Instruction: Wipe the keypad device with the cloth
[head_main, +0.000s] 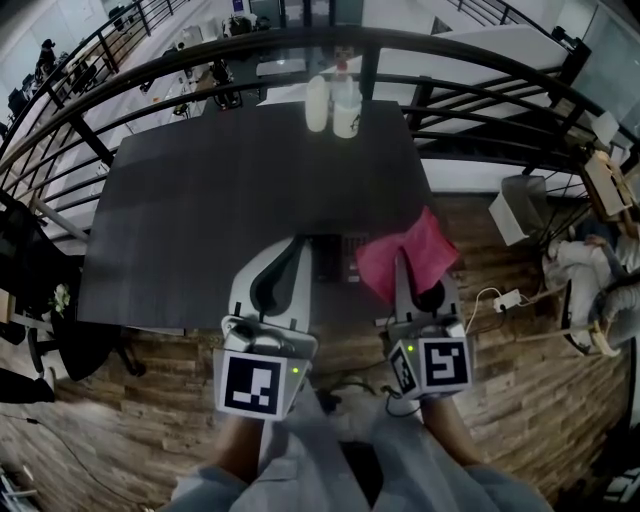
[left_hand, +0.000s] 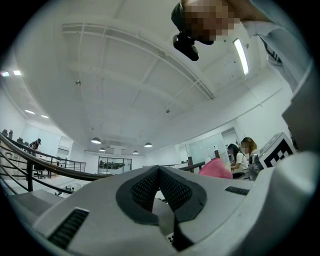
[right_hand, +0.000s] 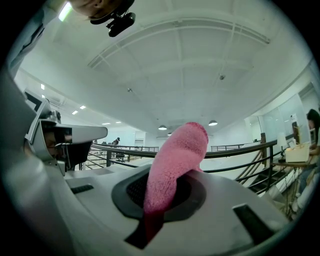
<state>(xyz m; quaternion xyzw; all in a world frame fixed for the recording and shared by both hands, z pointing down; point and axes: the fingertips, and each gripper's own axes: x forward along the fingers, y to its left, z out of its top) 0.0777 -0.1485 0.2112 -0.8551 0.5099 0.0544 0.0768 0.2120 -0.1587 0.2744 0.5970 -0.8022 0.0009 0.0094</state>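
Cloth hides keypad device edge; two bottles beyond.

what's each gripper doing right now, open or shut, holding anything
Left gripper: shut, nothing between its jaws.
Right gripper: shut on the fuzzy pink cloth.

Dark table, blk railing, wood floor, white ceiling w/ lamps
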